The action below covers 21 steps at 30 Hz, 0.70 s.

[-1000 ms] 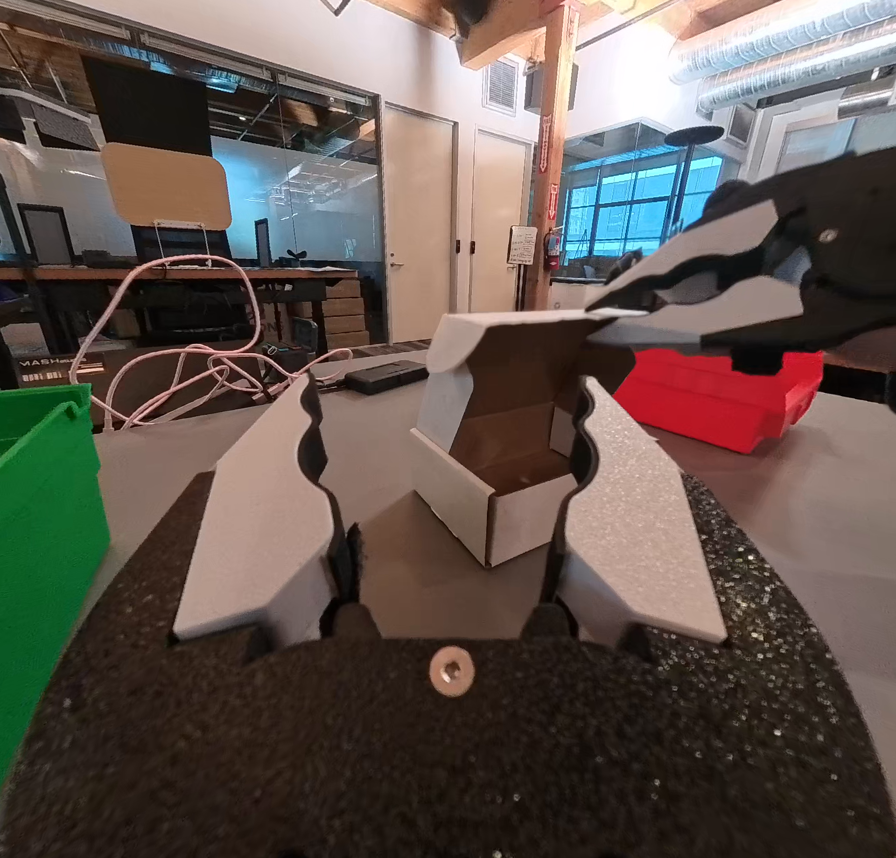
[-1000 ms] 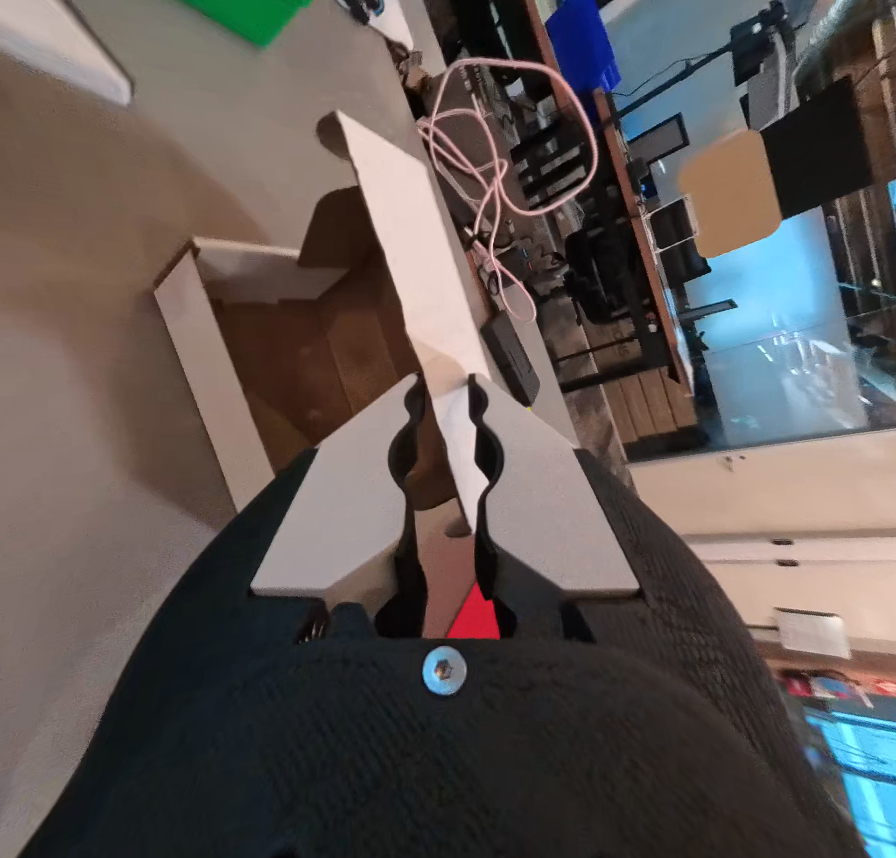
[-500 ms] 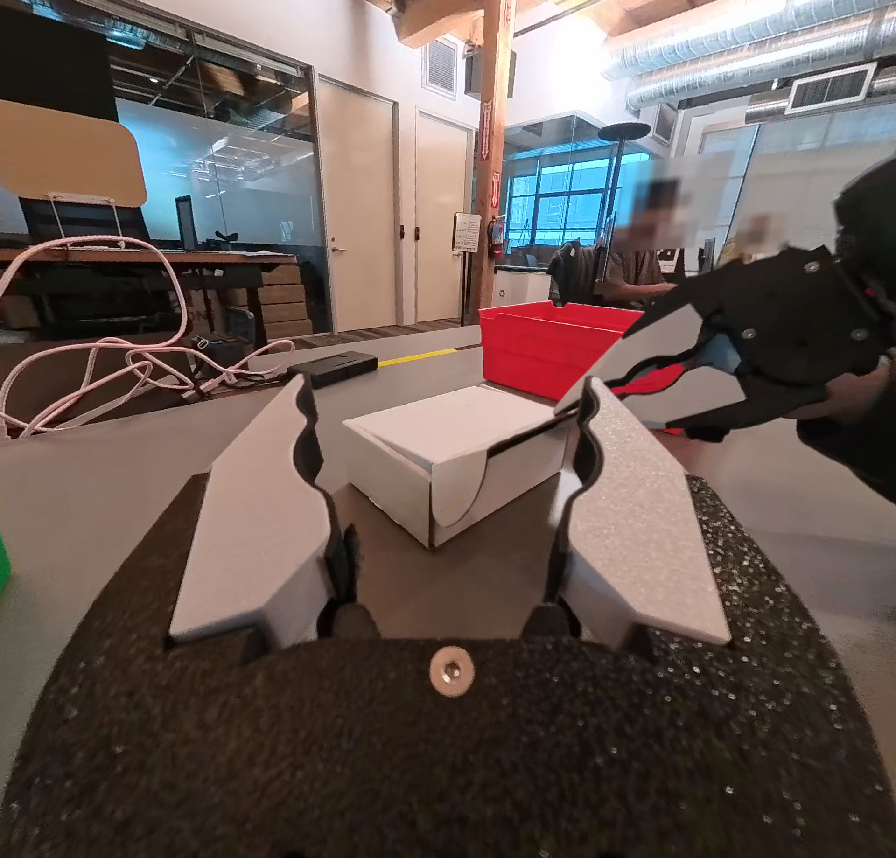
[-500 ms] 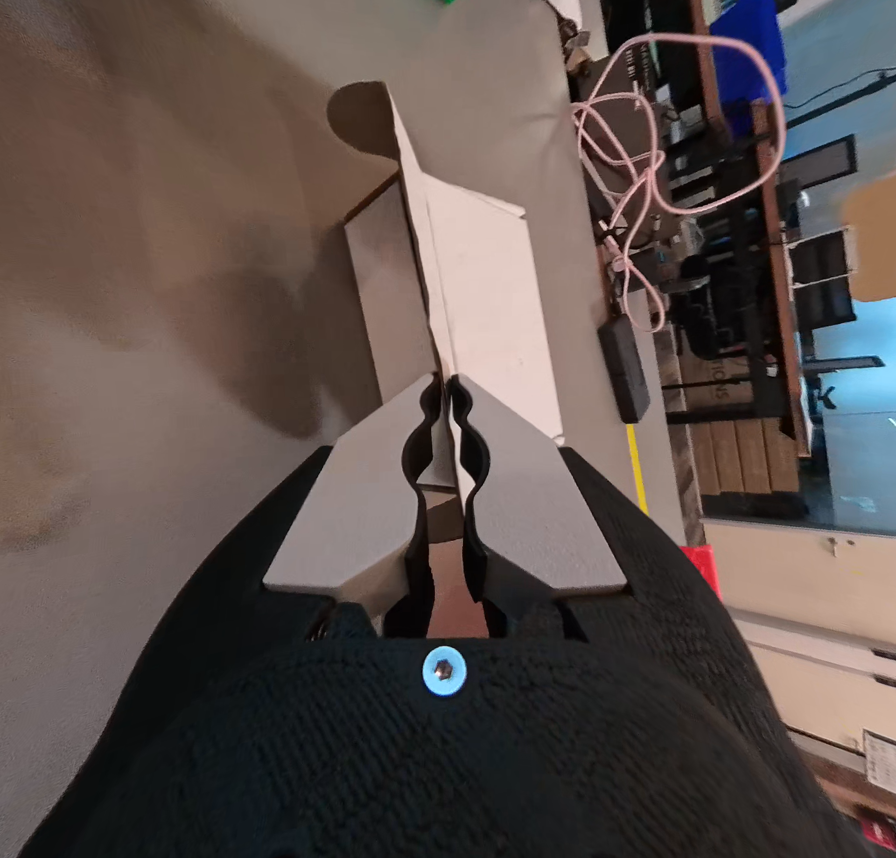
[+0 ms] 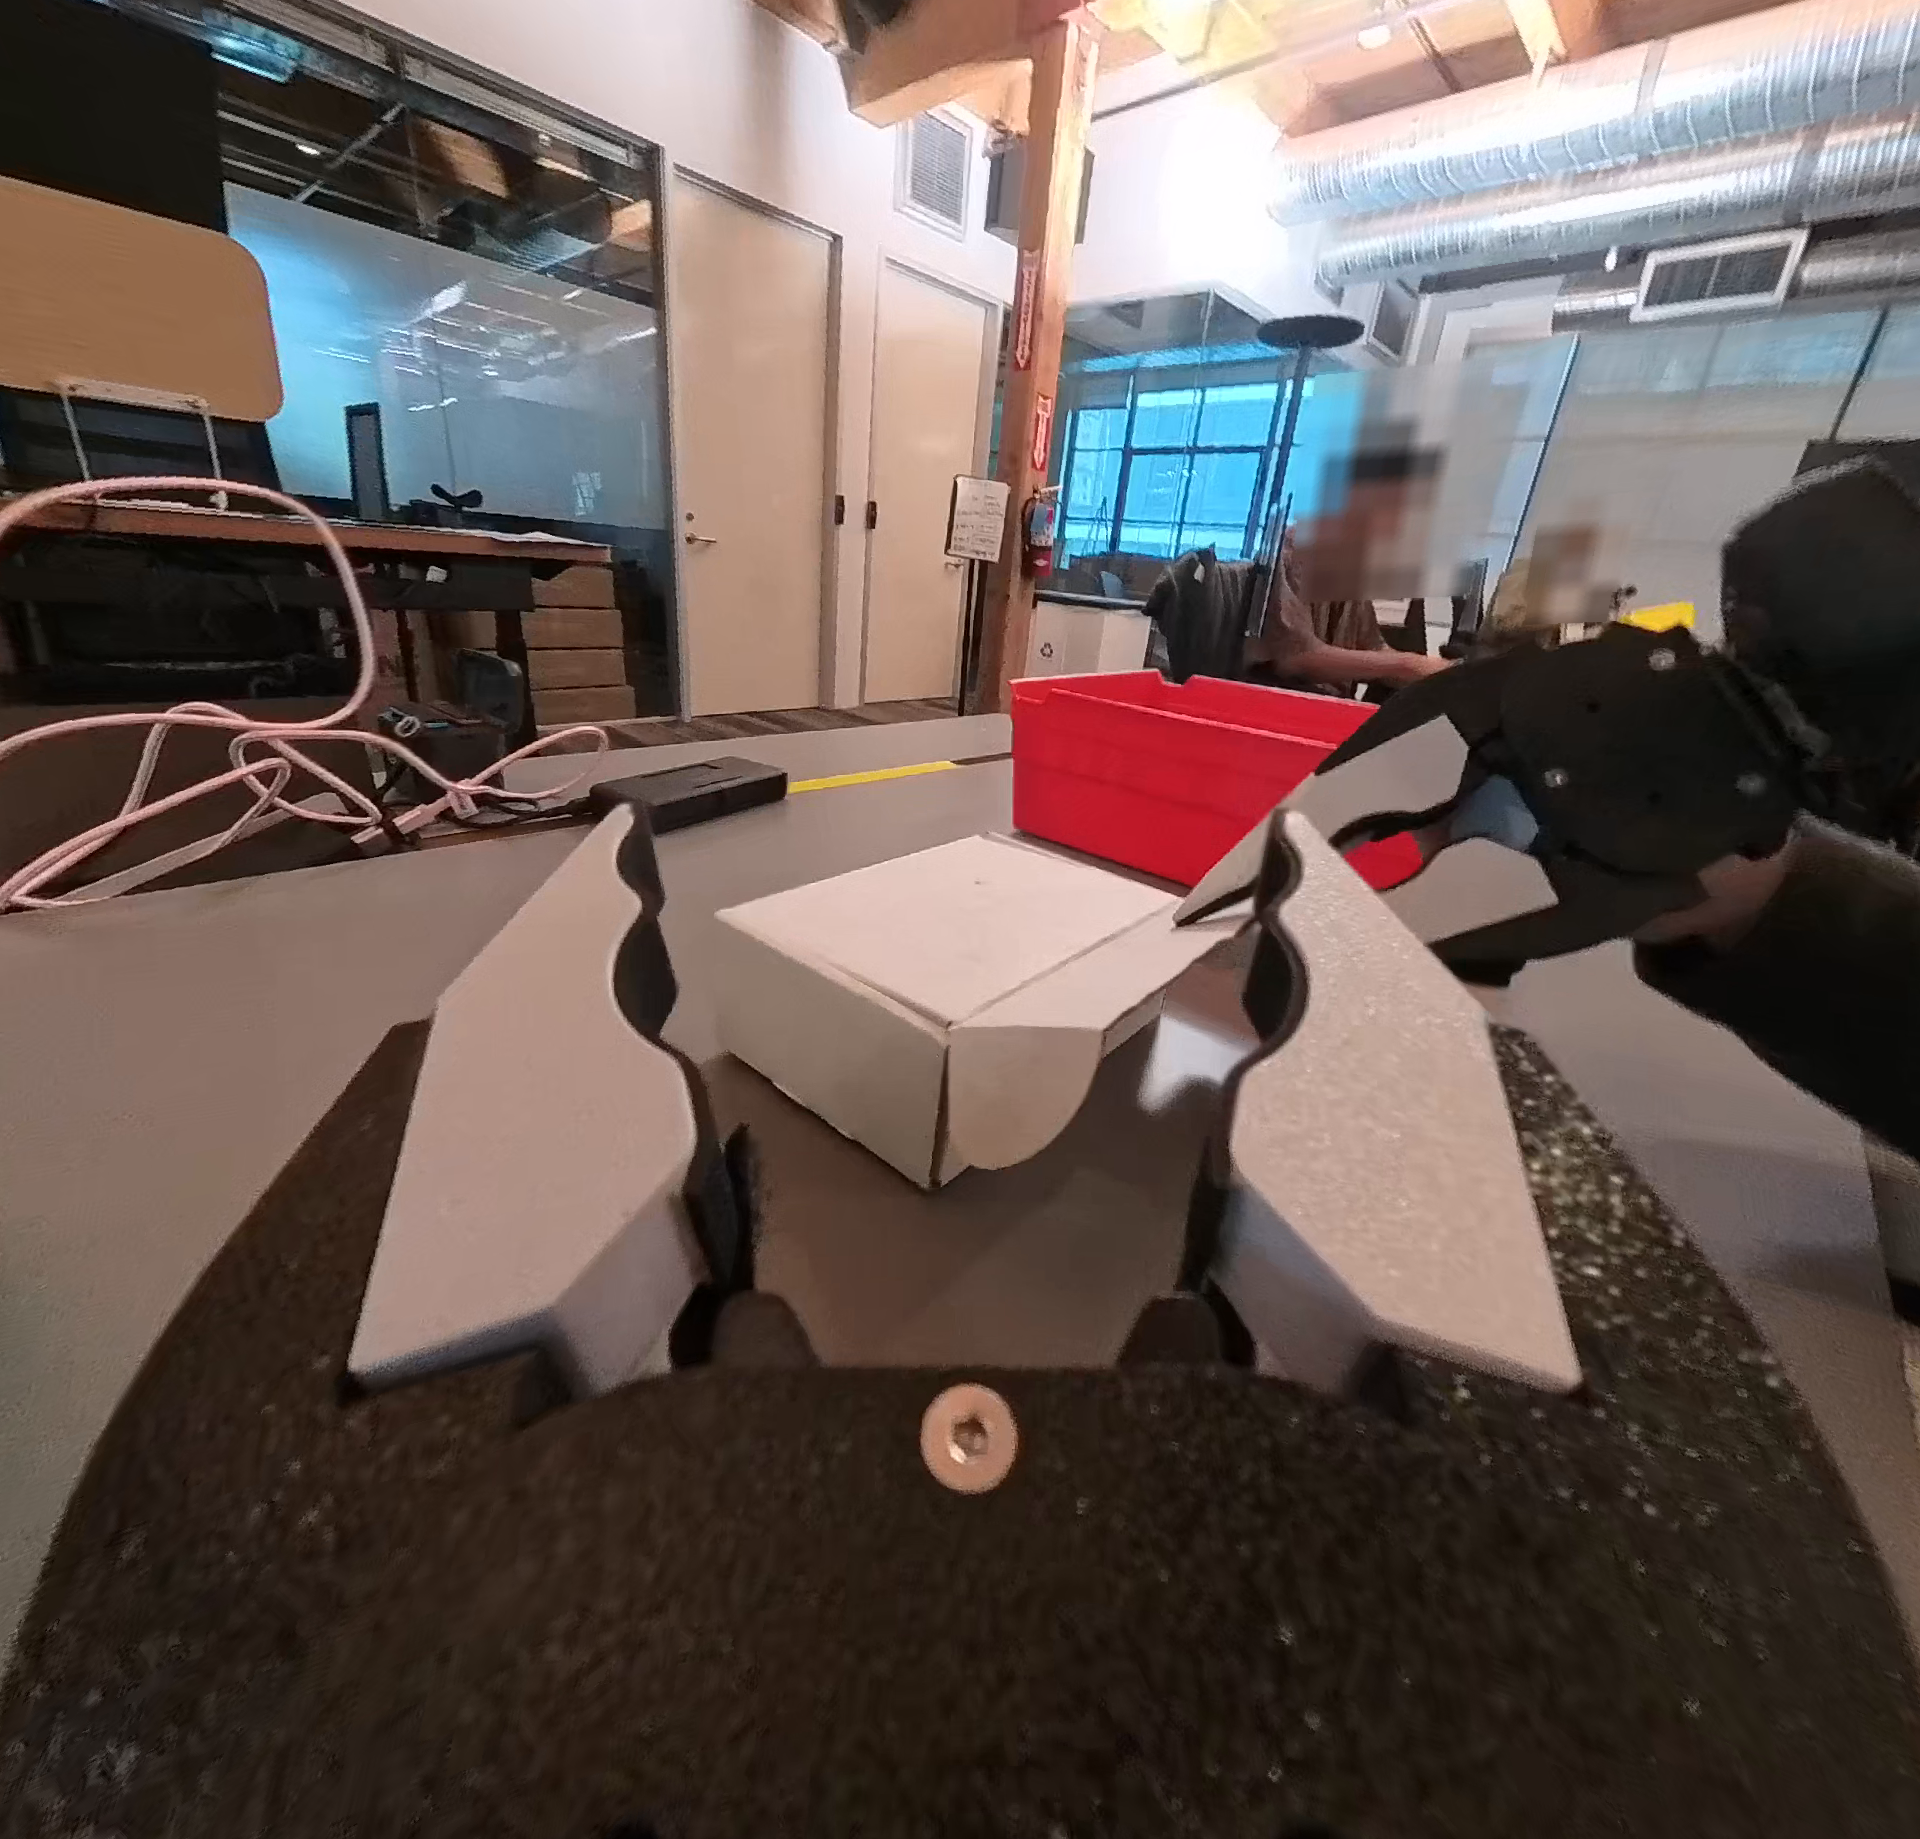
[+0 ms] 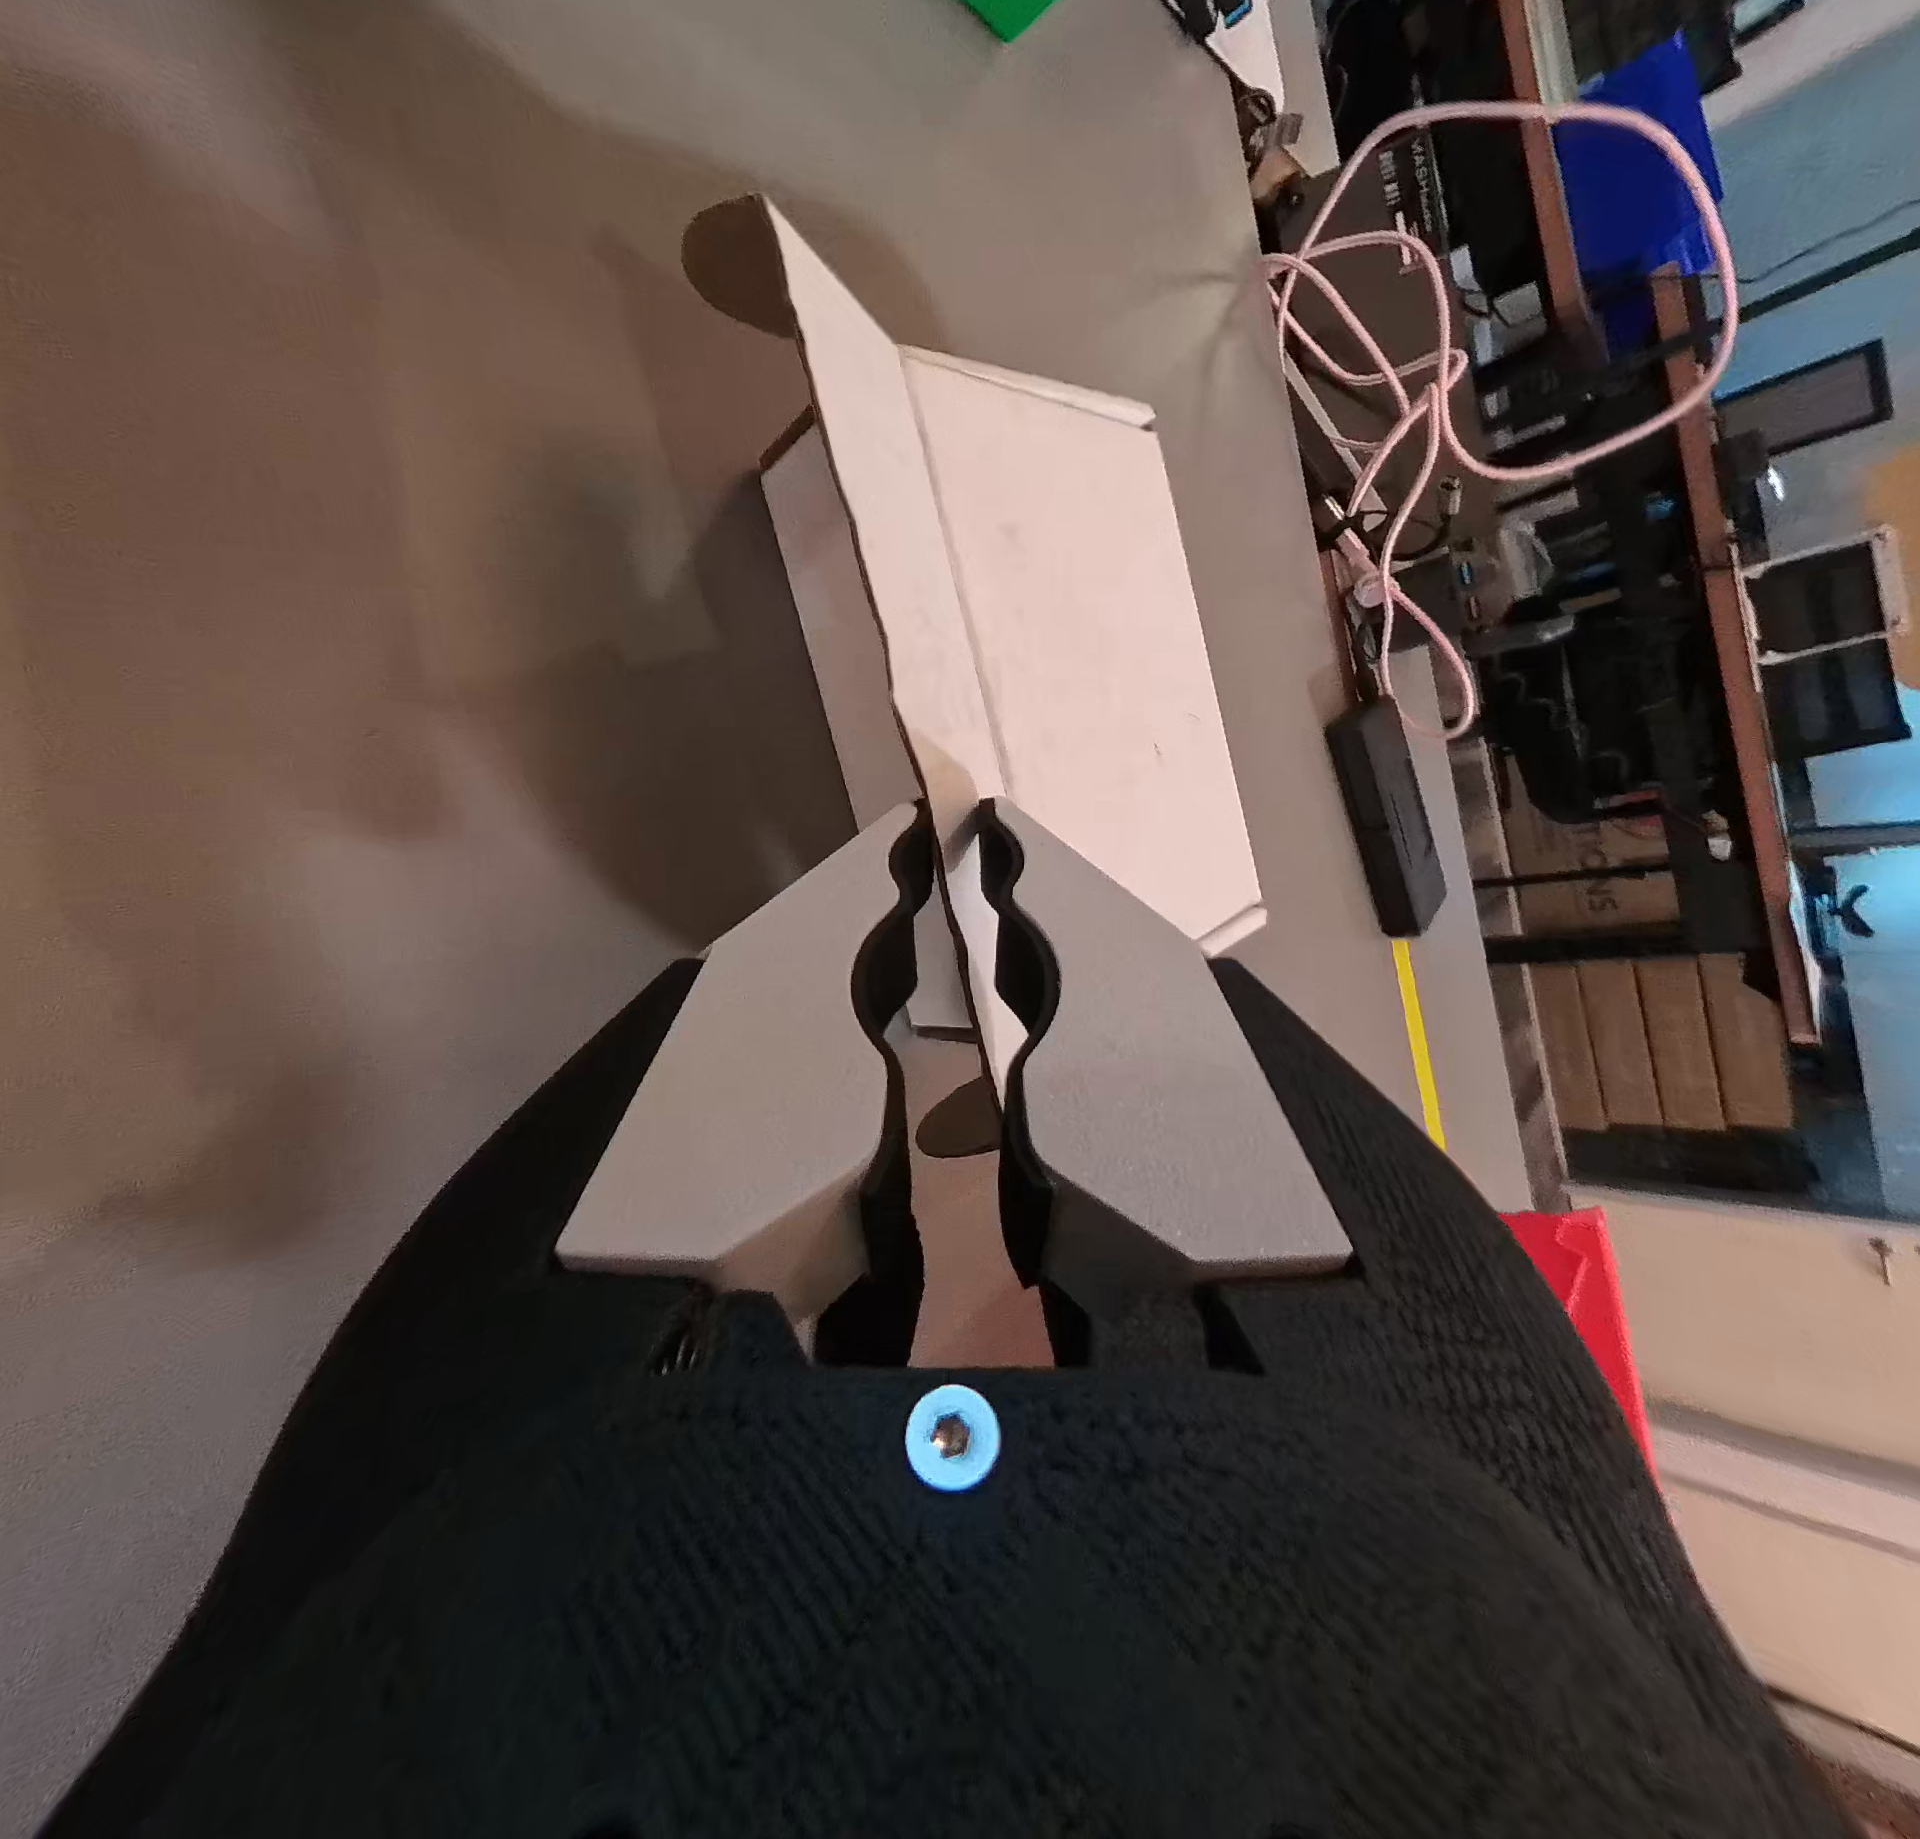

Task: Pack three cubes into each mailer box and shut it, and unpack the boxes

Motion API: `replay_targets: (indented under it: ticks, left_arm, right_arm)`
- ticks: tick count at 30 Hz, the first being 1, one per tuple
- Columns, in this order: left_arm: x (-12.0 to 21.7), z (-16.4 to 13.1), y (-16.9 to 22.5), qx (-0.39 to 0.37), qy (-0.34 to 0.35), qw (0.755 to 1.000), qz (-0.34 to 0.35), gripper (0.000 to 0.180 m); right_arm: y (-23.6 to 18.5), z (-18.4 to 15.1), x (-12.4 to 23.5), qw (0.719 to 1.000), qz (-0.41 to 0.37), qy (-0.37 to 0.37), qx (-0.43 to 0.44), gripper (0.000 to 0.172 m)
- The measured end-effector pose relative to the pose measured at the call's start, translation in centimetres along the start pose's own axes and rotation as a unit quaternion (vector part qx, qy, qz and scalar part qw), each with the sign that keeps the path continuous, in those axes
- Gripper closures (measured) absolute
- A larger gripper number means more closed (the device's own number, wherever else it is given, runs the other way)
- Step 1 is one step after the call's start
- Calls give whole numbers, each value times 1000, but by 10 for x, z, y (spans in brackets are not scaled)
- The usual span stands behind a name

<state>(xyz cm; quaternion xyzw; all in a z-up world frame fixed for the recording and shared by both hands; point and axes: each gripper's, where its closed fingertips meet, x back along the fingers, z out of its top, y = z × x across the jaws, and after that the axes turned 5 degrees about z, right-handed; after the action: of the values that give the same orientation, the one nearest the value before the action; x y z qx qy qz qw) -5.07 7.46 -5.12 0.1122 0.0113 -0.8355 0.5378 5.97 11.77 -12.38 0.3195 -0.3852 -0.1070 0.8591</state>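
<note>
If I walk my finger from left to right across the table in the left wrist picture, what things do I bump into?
Pink cable → black flat device → white mailer box → red bin → the other hand-held gripper, coming in from the right edge.

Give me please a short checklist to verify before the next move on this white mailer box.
1. Lid down on the mailer box: ok, it lies flat on top.
2. Front flap tucked in: not ok, it sticks out sideways.
3. Rounded side ear inside the box: not ok, it hangs outside the corner.
4. Right tongs gripping the flap: cannot tell; the flap passes between the fingers, but pressing is unclear.
5. Left tongs free to help: ok, wide open and empty, the box ahead of them.
6. Three cubes inside: cannot tell, the lid covers them.
</note>
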Motion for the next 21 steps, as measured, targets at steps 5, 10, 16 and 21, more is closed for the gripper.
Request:
replay_targets:
  ticks: [5, 10, 16, 21]
  left_arm:
    - [-5, -30, 13, -96, -80, 991, -41, 56]
    - [-14, -74, 31, -93, -206, 969, -103, 29]
    - [-11, -111, 46, -126, -318, 928, -148, 23]
    - [-22, -129, 51, -157, -355, 907, -162, 26]
  right_arm:
    - [-10, -8, 22, 996, 66, 44, 32, 165]
    - [-24, -15, 49, 986, 133, 97, 15, 166]
    - [-20, -28, 62, 983, 128, 129, -36, 164]
    - [-22, -30, 67, 977, 133, 159, -56, 164]
